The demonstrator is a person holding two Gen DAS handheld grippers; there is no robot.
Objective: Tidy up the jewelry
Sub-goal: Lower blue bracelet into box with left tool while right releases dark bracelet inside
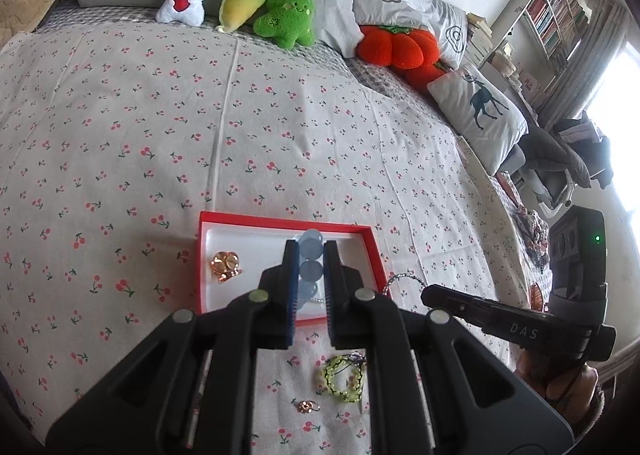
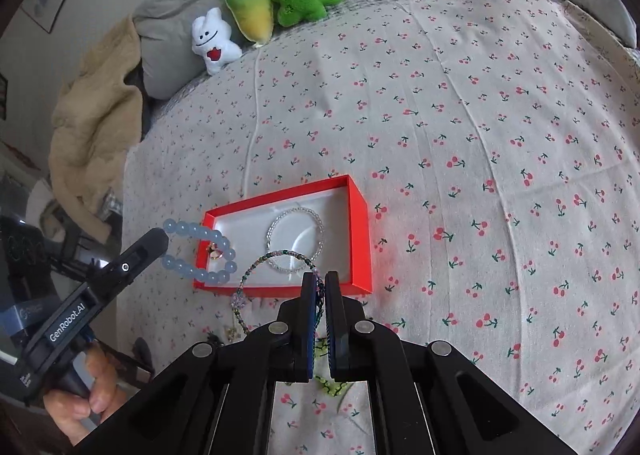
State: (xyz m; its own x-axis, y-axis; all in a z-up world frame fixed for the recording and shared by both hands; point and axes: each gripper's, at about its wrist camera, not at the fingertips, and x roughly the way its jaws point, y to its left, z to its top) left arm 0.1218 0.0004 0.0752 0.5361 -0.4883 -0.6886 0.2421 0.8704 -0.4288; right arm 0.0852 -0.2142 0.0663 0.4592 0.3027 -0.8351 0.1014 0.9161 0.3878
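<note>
Pale blue beads sit clamped between the fingers of my left gripper (image 1: 310, 255): the blue bead bracelet (image 2: 200, 251) hangs from its tips as an open loop, draped over the near left corner of the red box (image 2: 360, 223), part inside and part out over the rim. My right gripper (image 2: 319, 283) is pinched on the thin multicoloured bead strand (image 2: 256, 275), which arcs up and left from the fingertips and hovers at the box's near wall, its far end trailing down toward the cherry-print bedspread (image 2: 480, 135).

What matters for the coming move is that the box lies straight ahead of both grippers, long axis running left to right across my view, with the white lining just beyond each set of tips. My left gripper is at the left end, my right nearer the middle, so each load needs only a short carry forward before letting go. Already in the box lie a clear bead bracelet (image 2: 295, 239) and a gold ornament (image 1: 227, 263).

My own fingers hide the lower beads of the blue bracelet in the left view. Nearer me on the bedspread sit a yellow-green bracelet (image 1: 342, 379) and a small copper ring (image 1: 307, 407), possibly an earring; it is too small to tell.
</note>
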